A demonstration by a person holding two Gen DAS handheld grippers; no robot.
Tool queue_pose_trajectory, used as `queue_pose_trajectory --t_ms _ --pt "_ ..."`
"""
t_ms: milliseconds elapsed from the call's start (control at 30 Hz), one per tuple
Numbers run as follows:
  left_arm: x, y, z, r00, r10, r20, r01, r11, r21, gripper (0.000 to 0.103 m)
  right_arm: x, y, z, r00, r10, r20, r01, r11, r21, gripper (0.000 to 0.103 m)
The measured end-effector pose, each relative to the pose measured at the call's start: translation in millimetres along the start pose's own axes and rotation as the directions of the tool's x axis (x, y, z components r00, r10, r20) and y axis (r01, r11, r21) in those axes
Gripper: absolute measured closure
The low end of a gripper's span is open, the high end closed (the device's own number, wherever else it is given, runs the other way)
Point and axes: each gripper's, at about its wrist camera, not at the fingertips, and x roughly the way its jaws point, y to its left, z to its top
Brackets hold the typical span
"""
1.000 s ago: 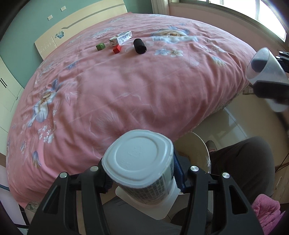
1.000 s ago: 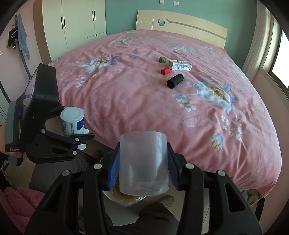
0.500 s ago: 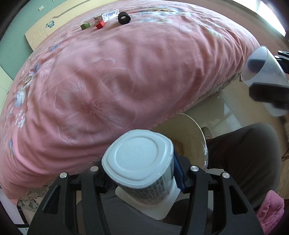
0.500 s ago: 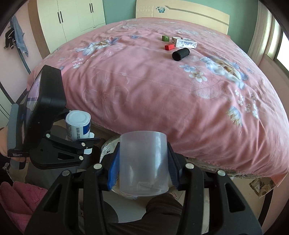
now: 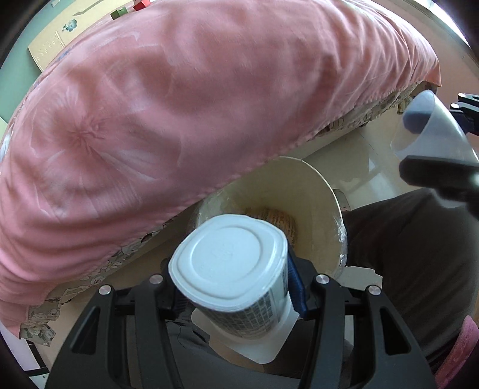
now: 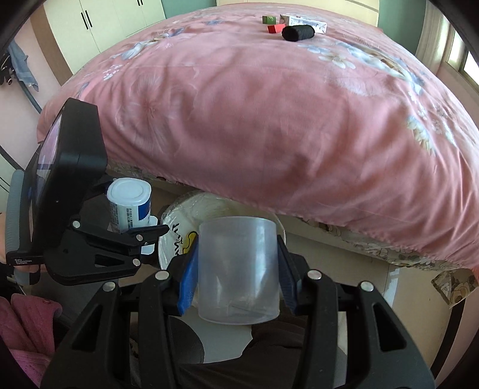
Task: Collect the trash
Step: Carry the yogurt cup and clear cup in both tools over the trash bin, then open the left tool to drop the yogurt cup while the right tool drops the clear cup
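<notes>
My left gripper (image 5: 230, 287) is shut on a white yogurt cup (image 5: 230, 266) with blue print, held bottom-forward just above a cream trash bin (image 5: 317, 191) lined with plastic at the bed's foot. The bin holds a printed wrapper (image 5: 278, 218). My right gripper (image 6: 238, 275) is shut on a clear plastic cup (image 6: 239, 269), held over the same bin (image 6: 179, 221). The left gripper and yogurt cup (image 6: 128, 206) show at left in the right wrist view. The clear cup (image 5: 431, 131) shows at right in the left wrist view.
A pink floral bedspread (image 6: 269, 104) covers the bed. On it far back lie a black roll (image 6: 298, 33), a red block (image 6: 275, 28), a green block (image 6: 268, 19) and a white carton (image 6: 302, 21). A person's dark trouser leg (image 5: 404, 254) is beside the bin.
Both grippers have dropped lower and tilted down toward the bin. The bin has come into fuller view; the bed top has slid up and away. Both grips are unchanged.
</notes>
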Motion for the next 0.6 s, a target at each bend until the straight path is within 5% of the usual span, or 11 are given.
queue_pose_trajectory --t_ms 600 --pt "73.3 -5.0 -5.1 0.992 -0.029 -0.123 0.026 0.999 -0.023 0.047 113.9 -4.6 -16.1 0.984 0.048 -0.172 -0.035 0.996 0.080 0.055"
